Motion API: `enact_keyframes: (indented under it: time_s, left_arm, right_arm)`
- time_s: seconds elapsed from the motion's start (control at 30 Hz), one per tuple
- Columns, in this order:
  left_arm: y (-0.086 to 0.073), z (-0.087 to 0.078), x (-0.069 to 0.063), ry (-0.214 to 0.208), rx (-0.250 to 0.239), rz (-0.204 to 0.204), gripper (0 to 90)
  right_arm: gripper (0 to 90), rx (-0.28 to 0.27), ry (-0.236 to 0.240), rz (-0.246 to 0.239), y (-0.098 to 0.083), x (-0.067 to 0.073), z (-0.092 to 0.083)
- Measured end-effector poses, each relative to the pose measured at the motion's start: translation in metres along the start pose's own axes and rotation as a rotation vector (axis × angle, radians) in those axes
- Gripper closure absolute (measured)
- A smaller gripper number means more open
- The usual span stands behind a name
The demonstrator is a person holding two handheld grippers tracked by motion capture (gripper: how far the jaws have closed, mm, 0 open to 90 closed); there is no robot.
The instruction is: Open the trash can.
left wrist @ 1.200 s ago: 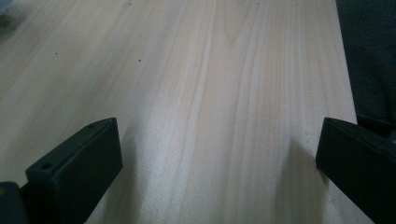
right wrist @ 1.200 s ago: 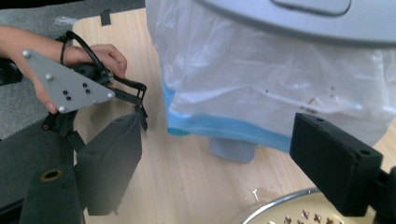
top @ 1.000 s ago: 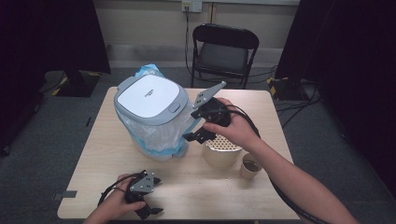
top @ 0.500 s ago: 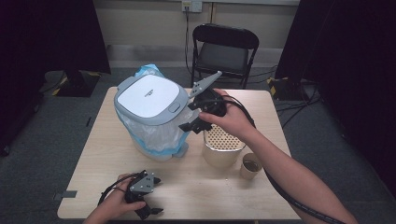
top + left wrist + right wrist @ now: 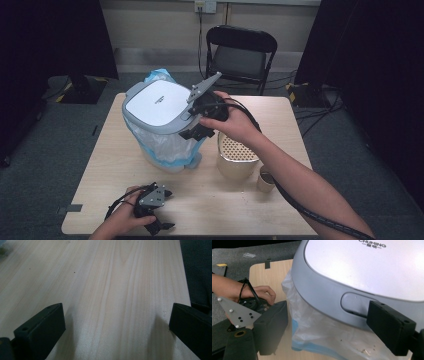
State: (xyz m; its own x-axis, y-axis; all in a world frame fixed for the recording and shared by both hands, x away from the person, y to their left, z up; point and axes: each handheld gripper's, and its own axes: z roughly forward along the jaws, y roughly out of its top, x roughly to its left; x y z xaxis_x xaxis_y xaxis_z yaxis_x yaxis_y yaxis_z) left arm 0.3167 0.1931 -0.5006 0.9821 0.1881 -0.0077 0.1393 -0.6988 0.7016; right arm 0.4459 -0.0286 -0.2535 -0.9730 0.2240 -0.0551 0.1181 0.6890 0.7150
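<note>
A lidded bin (image 5: 161,125) lined with a clear and blue bag (image 5: 170,147) stands on the left half of the wooden table (image 5: 280,115), its white lid (image 5: 157,102) closed inside a grey rim. The right gripper (image 5: 192,127) is held at the bin's right front edge, just under the rim; in the right gripper view its jaws are spread wide, one in front of the bag, the other just below the grey push tab (image 5: 357,302) on the rim, and nothing is between them. The lid there reads "CHUMING". To the right of the bin sits a beige pot (image 5: 237,160) with a perforated top, and a small cup (image 5: 266,179) stands just beside it. The left gripper (image 5: 157,220) rests low near the table's front edge, held by the left hand (image 5: 125,217); in the left gripper view its jaws are wide apart over bare wood, empty. A black folding chair (image 5: 240,52) stands behind the table.
</note>
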Motion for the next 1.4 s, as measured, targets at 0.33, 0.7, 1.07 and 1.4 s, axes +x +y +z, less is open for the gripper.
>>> enact_keyframes:
  time_s: [0.33,0.7,1.07,1.4]
  left_arm:
    - [0.0,0.0,0.0,-0.001,0.0,0.001,0.0]
    - [0.0,0.0,0.0,-0.003,0.001,0.005,0.0]
    - [0.0,0.0,0.0,-0.003,0.001,0.005,0.0]
    - [0.0,0.0,0.0,-0.003,0.0,0.006,0.0]
  right_arm:
    - [16.3,-0.005,0.009,-0.008,0.009,-0.003,0.006]
    - [16.0,0.012,0.004,-0.032,0.01,-0.003,0.007]
    - [18.0,0.04,-0.007,-0.022,0.007,-0.004,0.003]
    - [16.1,-0.024,-0.009,0.002,-0.014,-0.009,-0.013]
